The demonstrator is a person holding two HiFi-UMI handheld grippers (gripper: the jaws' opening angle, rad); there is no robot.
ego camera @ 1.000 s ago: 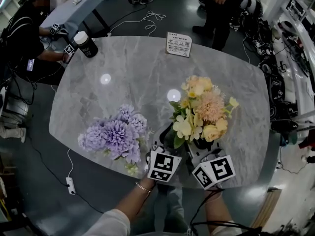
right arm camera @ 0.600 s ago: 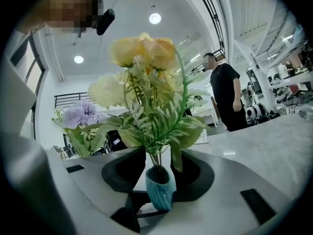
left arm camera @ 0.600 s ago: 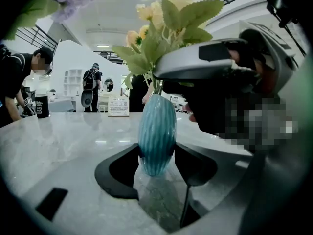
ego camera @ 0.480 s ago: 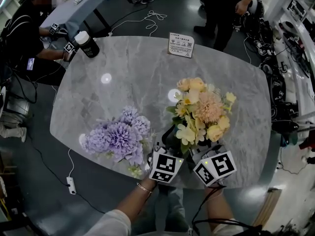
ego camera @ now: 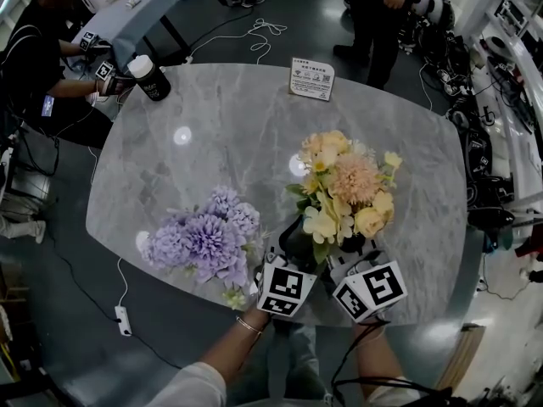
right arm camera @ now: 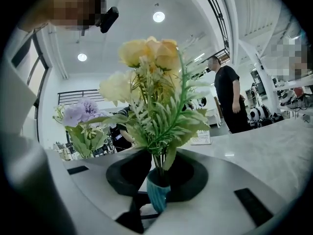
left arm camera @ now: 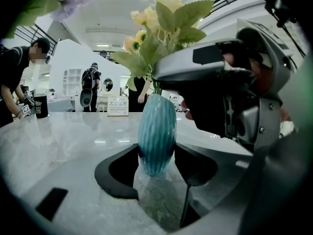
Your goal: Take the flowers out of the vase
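On the grey marble table (ego camera: 212,117), in the head view, the yellow flowers (ego camera: 348,189) rise just beyond the fingertips of both grippers, their heads fanning up and away from the person. A purple bunch (ego camera: 204,240) lies flat on the table to the outer side of the left gripper (ego camera: 288,257), and the right gripper (ego camera: 348,261) sits just beside the left one. In the left gripper view, a ribbed teal vase (left arm camera: 156,136) stands upright, long axis vertical, squarely between the fingers (left arm camera: 120,173), which are spread wide and press its belly on both sides. In the right gripper view, the stems (right arm camera: 159,163) come straight up out of the vase mouth between the fingers (right arm camera: 129,173). These jaws have just been closing and stand half-narrowed, with a sliver of gap beside the stems and nothing pinched.
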